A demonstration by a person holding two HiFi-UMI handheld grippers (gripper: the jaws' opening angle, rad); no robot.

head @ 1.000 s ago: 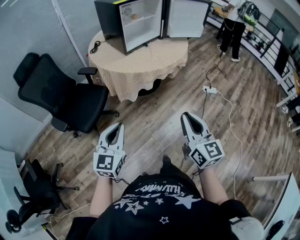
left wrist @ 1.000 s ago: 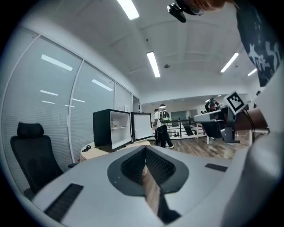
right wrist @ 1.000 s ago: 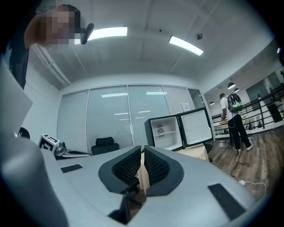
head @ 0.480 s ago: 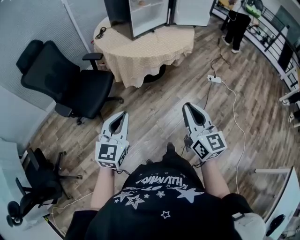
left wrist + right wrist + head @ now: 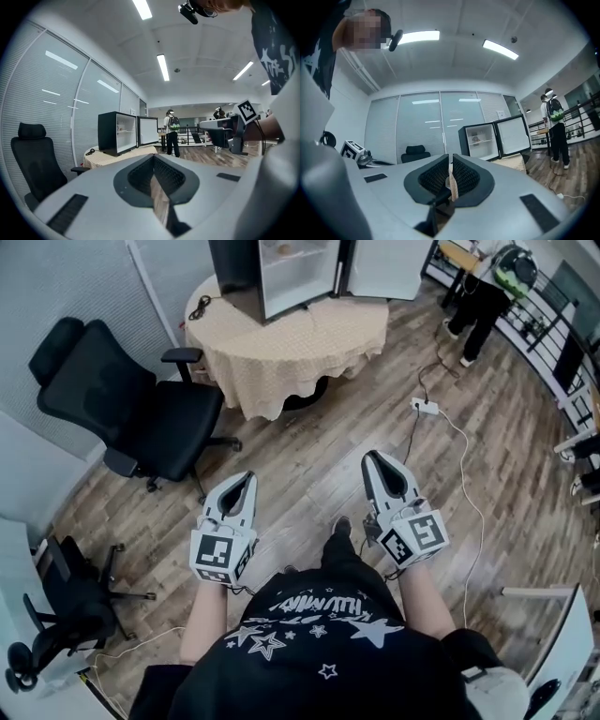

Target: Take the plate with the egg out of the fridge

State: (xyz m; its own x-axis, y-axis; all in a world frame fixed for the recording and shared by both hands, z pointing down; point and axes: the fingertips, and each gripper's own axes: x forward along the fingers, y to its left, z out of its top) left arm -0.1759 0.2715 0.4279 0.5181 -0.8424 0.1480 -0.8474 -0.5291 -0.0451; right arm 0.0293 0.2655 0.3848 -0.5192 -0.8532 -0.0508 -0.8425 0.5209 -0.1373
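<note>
A small black fridge (image 5: 281, 273) stands with its door open on a round table (image 5: 291, 343) covered in beige cloth, far ahead at the top of the head view. On its upper shelf a plate with an egg (image 5: 284, 247) shows faintly, and it is also small in the right gripper view (image 5: 476, 138). My left gripper (image 5: 242, 486) and right gripper (image 5: 375, 463) hang in front of my body above the wooden floor, well short of the table. Both are shut and hold nothing. The left gripper (image 5: 153, 158) and right gripper (image 5: 450, 157) both point toward the fridge (image 5: 117, 132).
A black office chair (image 5: 122, 409) stands left of the table, and another chair (image 5: 66, 606) is at the lower left. A power strip with a white cable (image 5: 424, 407) lies on the floor to the right. A person (image 5: 487, 296) stands by a railing at the top right.
The table and fridge have slid toward the top of the head view. The far person has shifted along the railing. Both grippers stay shut in front of my body.
</note>
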